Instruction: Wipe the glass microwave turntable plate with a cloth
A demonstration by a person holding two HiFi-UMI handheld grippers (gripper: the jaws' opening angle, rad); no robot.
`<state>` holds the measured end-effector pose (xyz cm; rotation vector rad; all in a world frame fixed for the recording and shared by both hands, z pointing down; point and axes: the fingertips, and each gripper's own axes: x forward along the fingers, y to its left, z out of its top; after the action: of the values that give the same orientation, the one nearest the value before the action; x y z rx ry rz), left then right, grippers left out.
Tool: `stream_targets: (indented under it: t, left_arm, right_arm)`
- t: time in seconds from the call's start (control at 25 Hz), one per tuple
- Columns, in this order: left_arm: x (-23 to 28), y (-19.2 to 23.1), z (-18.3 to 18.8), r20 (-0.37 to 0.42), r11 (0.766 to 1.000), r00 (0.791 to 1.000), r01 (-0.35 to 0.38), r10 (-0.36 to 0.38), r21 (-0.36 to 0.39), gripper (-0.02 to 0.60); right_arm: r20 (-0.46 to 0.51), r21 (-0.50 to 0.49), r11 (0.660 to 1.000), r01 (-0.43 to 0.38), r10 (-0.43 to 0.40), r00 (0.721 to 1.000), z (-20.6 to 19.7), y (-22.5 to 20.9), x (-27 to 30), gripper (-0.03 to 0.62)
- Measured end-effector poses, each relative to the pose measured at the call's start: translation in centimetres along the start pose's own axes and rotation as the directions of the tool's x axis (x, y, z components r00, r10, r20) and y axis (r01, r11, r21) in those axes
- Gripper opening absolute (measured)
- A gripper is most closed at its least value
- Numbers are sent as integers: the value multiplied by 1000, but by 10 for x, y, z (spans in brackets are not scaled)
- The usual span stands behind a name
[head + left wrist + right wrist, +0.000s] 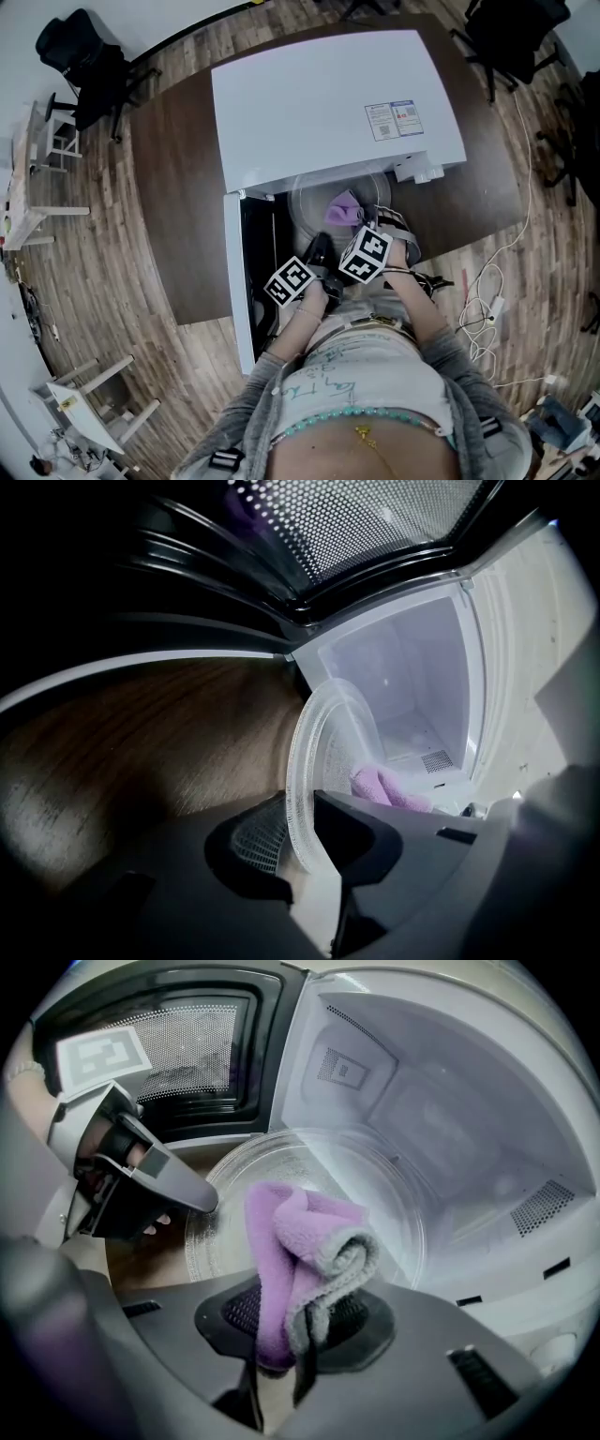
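Observation:
The clear glass turntable plate is held up in front of the open white microwave. My left gripper is shut on the plate's rim, seen edge-on in the left gripper view. In the right gripper view the left gripper bites the plate's left edge. My right gripper is shut on a folded purple cloth with a grey edge. The cloth lies against the plate's face. From the head view the cloth shows on the plate just above both marker cubes.
The microwave door hangs open on the left, its mesh window close above my left gripper. The white cavity lies behind the plate. The microwave sits on a dark wood table. Cables trail on the floor at the right.

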<state>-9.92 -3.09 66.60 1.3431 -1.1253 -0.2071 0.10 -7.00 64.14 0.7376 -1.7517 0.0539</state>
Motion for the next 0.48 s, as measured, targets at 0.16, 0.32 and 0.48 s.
stream_targets:
  t: [0.16, 0.32, 0.48]
  left_arm:
    - [0, 0, 0, 2, 1000, 1000, -2, 2, 4, 92]
    - [-1, 0, 1, 10, 1000, 1000, -2, 2, 6, 92]
    - [-1, 0, 1, 14, 1000, 1000, -3, 3, 10, 92]
  right_arm:
    - [15, -32, 998, -46, 46, 999, 6, 12, 1, 114]
    - [28, -85, 993, -78, 80, 996, 16, 22, 1, 115]
    - [45, -126, 987, -98, 104, 994, 26, 31, 3, 114]
